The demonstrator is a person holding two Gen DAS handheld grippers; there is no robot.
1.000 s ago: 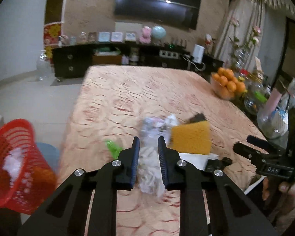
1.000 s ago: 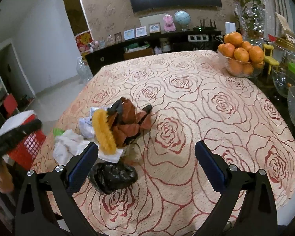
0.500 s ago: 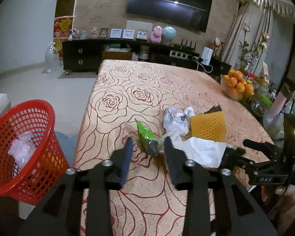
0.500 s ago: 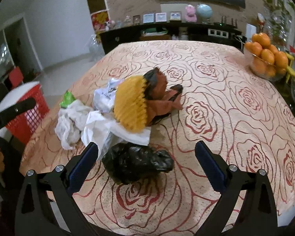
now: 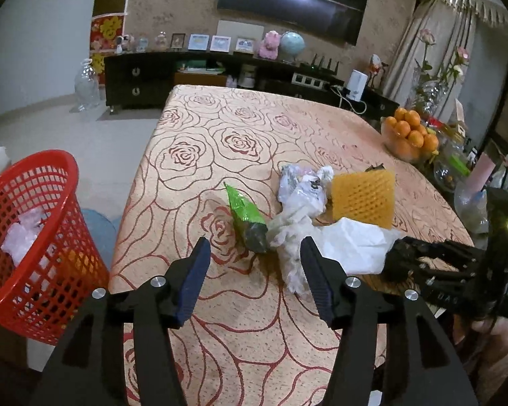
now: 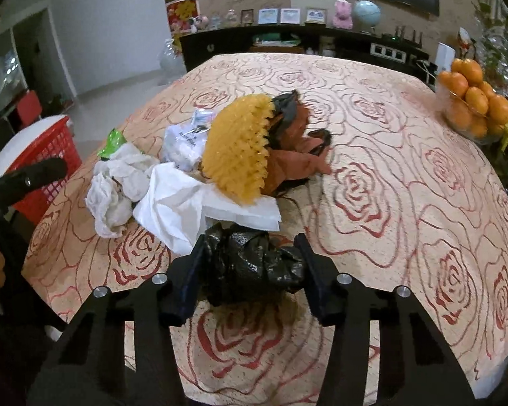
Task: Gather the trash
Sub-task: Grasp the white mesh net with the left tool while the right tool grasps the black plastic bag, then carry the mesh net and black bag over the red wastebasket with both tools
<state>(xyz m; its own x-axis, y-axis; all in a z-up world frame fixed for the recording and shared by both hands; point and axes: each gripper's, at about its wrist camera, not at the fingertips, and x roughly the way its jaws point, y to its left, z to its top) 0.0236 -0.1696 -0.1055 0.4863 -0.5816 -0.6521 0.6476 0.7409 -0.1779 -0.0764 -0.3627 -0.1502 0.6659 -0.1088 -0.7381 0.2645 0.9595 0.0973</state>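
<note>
- Left wrist view: the left gripper [image 5: 252, 264] hangs over the rose-patterned tablecloth [image 5: 220, 142] with its jaws part open, having just been widening; nothing is gripped. A crumpled off-white wrapper [image 5: 293, 237] lies just inside the right finger, and whether they touch I cannot tell.
- Just beyond the wrapper lies a green foil packet [image 5: 244, 208], its dark end toward the gripper.
- Right of the wrapper sit a white tissue sheet [image 5: 352, 247] and a yellow foam fruit net [image 5: 364, 198].
- A red mesh basket [image 5: 34, 237] stands off the table edge, well left of the wrapper, with pale plastic and something orange inside.
- Right wrist view: the right gripper [image 6: 250, 264] has just been closing, and its pads now press both sides of a crumpled black plastic bag [image 6: 254, 264] on the cloth.
- The bag touches the near edge of the tissue sheet; behind that lie the foam net and brown-and-black scraps [image 6: 298, 145].
- A bowl of oranges [image 6: 474, 101] stands far right, well apart.
</note>
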